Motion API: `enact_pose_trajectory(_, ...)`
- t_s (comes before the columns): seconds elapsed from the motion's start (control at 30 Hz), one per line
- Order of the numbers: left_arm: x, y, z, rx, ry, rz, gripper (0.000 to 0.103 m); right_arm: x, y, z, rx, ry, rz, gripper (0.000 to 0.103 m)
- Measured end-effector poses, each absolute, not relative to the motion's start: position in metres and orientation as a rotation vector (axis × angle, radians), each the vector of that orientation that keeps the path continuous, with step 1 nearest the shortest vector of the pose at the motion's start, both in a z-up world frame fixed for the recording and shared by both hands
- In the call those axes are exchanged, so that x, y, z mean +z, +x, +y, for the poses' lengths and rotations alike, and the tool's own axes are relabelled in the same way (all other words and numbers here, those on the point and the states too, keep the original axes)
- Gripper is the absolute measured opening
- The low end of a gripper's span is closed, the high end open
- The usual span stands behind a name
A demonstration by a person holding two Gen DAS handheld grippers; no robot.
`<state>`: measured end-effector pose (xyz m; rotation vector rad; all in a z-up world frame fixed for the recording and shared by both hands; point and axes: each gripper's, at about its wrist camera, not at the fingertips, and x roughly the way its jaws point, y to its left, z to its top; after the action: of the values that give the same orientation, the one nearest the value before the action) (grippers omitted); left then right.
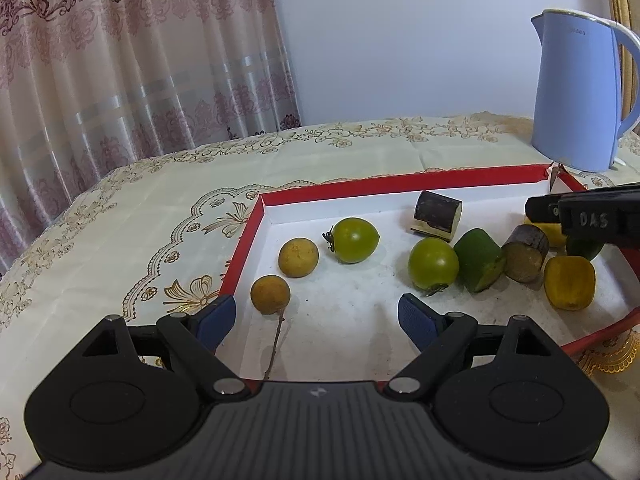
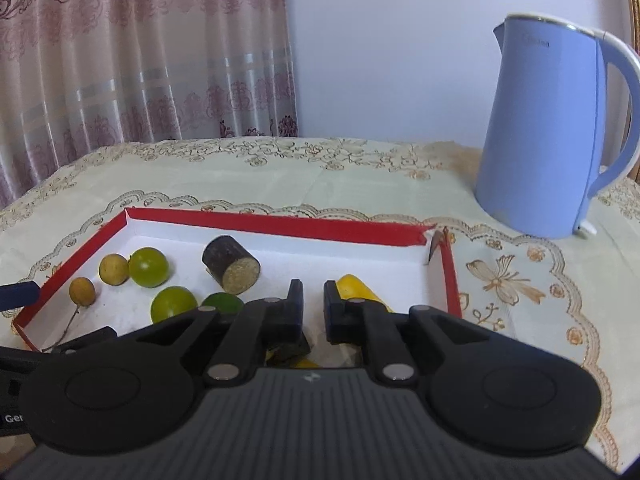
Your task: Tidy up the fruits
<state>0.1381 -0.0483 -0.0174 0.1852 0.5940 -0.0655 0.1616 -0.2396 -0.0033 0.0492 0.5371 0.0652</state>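
A red-rimmed white tray (image 1: 256, 220) holds two brown longans (image 1: 298, 257), two green tomatoes (image 1: 354, 240), a green fruit piece (image 1: 478, 265), two dark sugarcane pieces (image 1: 437, 214) and yellow fruit pieces (image 1: 569, 282). My left gripper (image 1: 316, 322) is open over the tray's near left part, beside the stemmed longan (image 1: 270, 294). My right gripper (image 2: 313, 304) is nearly shut with a small gap and holds nothing, above the tray's right part near a yellow piece (image 2: 356, 287). It shows at the right edge of the left wrist view (image 1: 584, 220). The tray (image 2: 280, 222) shows there too.
A blue electric kettle (image 1: 580, 92) stands behind the tray's right corner; it also shows in the right wrist view (image 2: 548, 140). A cream embroidered tablecloth (image 1: 160, 200) covers the table. A patterned curtain (image 1: 120, 60) hangs at the back left.
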Motion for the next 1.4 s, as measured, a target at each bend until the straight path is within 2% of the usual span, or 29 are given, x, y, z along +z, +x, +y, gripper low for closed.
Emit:
enact_pose_trajectory(0.07, -0.016, 0.138, -0.048, -0.069, 0.18, 0.594, 0.089, 0.005, 0.155, -0.243, 0.063, 0.074, 0.486, 0.013)
enact_pose_trajectory(0.13, -0.016, 0.138, -0.047, -0.069, 0.178, 0.593, 0.089, 0.013, 0.147, -0.244, 0.053, 0.082, 0.427, 0.02)
enact_pose_trajectory(0.2, -0.015, 0.137, -0.047, -0.073, 0.176, 0.591, 0.089, 0.019, 0.141, -0.244, 0.032, 0.074, 0.377, 0.044)
enact_pose_trajectory(0.23, -0.015, 0.137, -0.046, -0.074, 0.174, 0.59, 0.089, 0.022, 0.138, -0.242, 0.03, 0.064, 0.359, 0.047)
enact_pose_trajectory(0.37, -0.012, 0.136, -0.045, -0.078, 0.167, 0.581, 0.089, 0.029, 0.135, -0.239, 0.053, 0.057, 0.333, 0.051)
enact_pose_trajectory(0.47, -0.011, 0.136, -0.043, -0.081, 0.152, 0.577, 0.089, 0.034, 0.135, -0.232, 0.042, 0.026, 0.378, 0.062)
enact_pose_trajectory(0.63, -0.01, 0.136, -0.042, -0.093, 0.137, 0.585, 0.089, 0.037, 0.116, -0.213, 0.039, -0.06, 0.411, 0.066)
enact_pose_trajectory(0.8, -0.01, 0.134, -0.042, -0.09, 0.144, 0.581, 0.089, 0.029, 0.088, -0.197, -0.014, -0.127, 0.398, 0.088)
enact_pose_trajectory(0.87, -0.01, 0.134, -0.042, -0.093, 0.14, 0.587, 0.089, 0.025, 0.078, -0.193, -0.04, -0.149, 0.39, 0.092)
enact_pose_trajectory(1.4, -0.001, 0.107, -0.043, -0.137, 0.136, 0.603, 0.089, 0.018, 0.022, -0.199, -0.077, -0.075, 0.363, 0.103)
